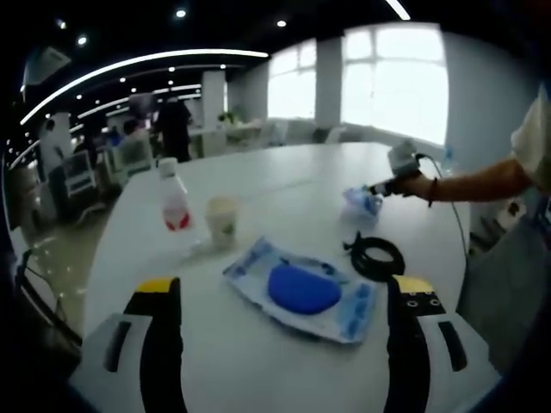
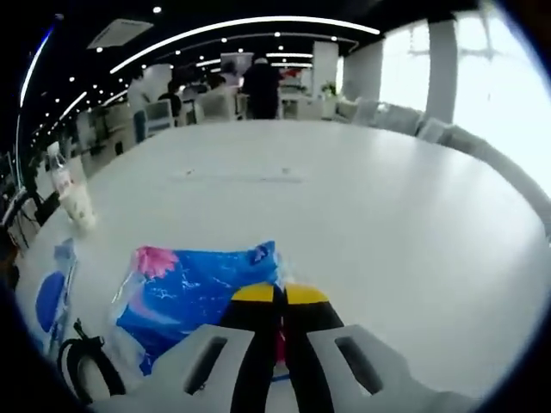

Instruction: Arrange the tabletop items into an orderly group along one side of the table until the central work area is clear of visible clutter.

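Note:
On the white table (image 1: 284, 181) lie a flat blue-and-white packet with a blue round pad (image 1: 301, 288), a black coiled cable (image 1: 377, 256), a paper cup (image 1: 222, 219) and a clear bottle with a red label (image 1: 175, 206). My left gripper (image 1: 286, 286) hovers open just short of the pad packet, its jaws wide apart. My right gripper (image 2: 275, 294) is shut on the edge of a blue patterned plastic bag (image 2: 198, 297) resting on the table. That same right gripper (image 1: 400, 168) and the plastic bag (image 1: 362, 202) appear at the far right of the left gripper view.
A person's bare forearm (image 1: 482, 182) reaches in from the right. In the right gripper view the cup (image 2: 77, 206), bottle (image 2: 58, 176), cable (image 2: 82, 366) and pad packet (image 2: 52, 301) sit at the left. Chairs and people stand beyond the table's far edge (image 2: 258, 120).

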